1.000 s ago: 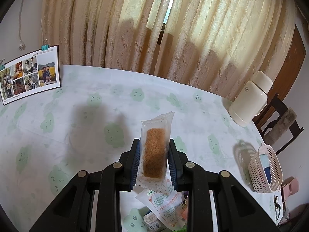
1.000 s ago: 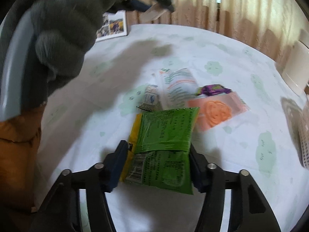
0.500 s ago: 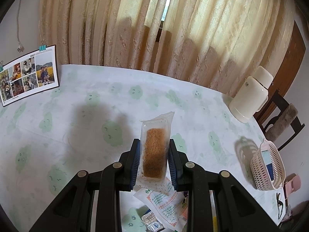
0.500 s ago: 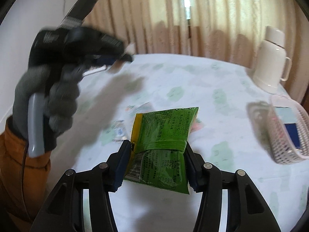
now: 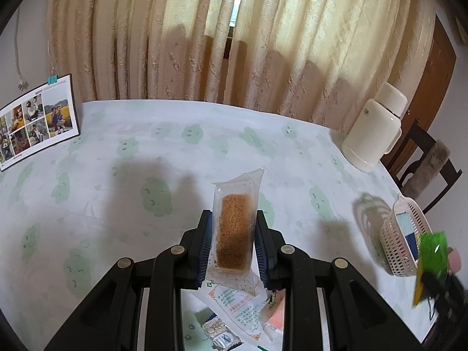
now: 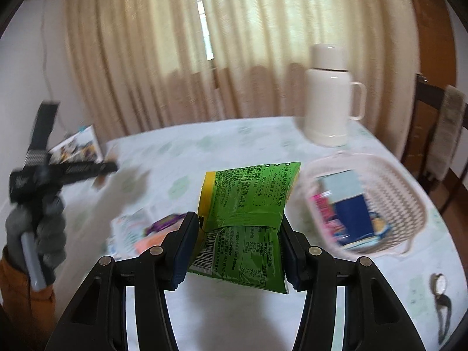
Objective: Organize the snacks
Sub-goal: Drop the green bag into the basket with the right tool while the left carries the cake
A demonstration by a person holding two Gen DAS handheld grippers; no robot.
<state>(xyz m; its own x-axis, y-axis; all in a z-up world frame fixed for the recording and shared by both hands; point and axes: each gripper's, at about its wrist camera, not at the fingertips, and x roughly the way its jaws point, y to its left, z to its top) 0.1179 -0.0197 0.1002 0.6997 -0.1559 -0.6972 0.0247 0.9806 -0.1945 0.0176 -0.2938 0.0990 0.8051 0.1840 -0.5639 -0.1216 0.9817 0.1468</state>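
Note:
My left gripper [image 5: 233,245] is shut on a clear packet holding a brown crumbly bar [image 5: 235,232], lifted above the table. My right gripper [image 6: 235,250] is shut on a green snack bag [image 6: 245,219] with a yellow edge, carried in the air left of the white basket [image 6: 392,193]. That basket holds several packets, among them a blue one. The green bag [image 5: 433,257] also shows at the right edge of the left wrist view, beside the basket [image 5: 393,239]. Loose snacks lie on the table below: a white printed packet [image 5: 237,307], an orange packet [image 6: 149,241] and a purple one [image 6: 165,222].
A white thermos jug [image 6: 329,99] stands at the table's far right. A photo card [image 5: 32,120] stands at the far left edge. A dark wooden chair [image 6: 438,134] is beyond the table's right side. A wristwatch [image 6: 438,286] lies near the front right. A gloved hand [image 6: 44,228] holds the left gripper.
My right gripper rose and swung right with the green bag, from above the loose snacks to beside the basket. The left gripper has stayed put with its packet.

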